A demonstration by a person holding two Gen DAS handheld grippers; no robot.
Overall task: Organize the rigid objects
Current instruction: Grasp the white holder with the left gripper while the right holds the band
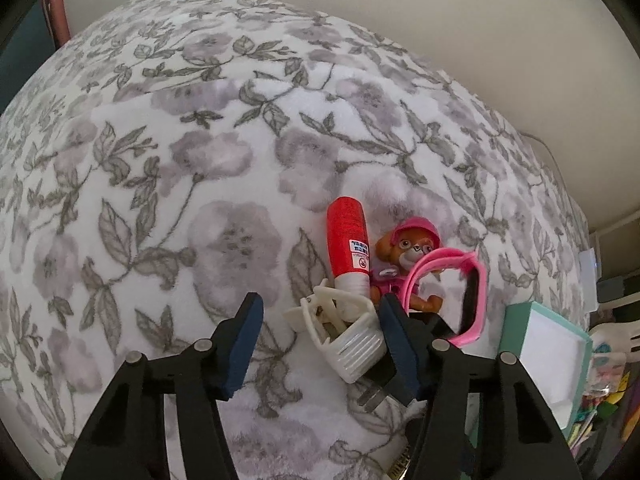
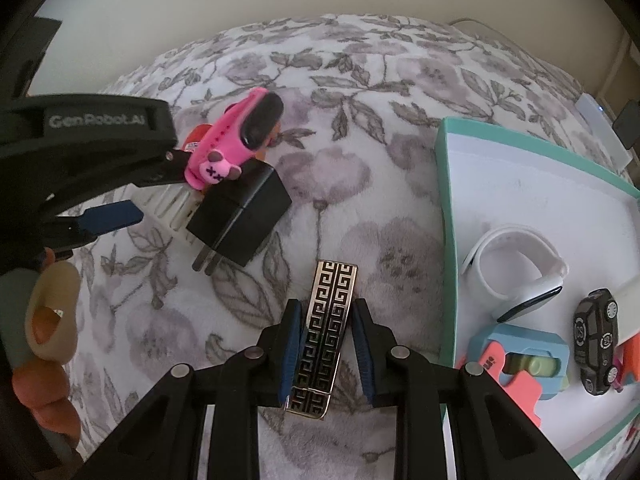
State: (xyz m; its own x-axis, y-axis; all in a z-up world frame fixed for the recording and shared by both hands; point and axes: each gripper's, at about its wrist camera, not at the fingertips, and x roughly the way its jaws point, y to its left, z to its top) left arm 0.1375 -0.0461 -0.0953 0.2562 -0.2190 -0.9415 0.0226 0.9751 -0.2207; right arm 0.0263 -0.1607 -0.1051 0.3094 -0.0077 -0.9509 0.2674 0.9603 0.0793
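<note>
The right gripper has its fingers clamped on a Greek-key patterned metal clip lying on the floral blanket, teal box at three o'clock. The left gripper stands half open around a white hair claw, its right finger touching it, black plug adapter just beside.

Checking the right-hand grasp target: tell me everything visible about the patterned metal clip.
The patterned metal clip is a long, flat, shiny silver bar with a black Greek-key pattern in two columns, framed by a plain polished edge. It looks rigid and metallic. It lies lengthwise between the fingers of the right gripper, which is shut on its long edges, its far end sticking out past the fingertips over the floral blanket. Whether its underside touches the blanket cannot be told.
</note>
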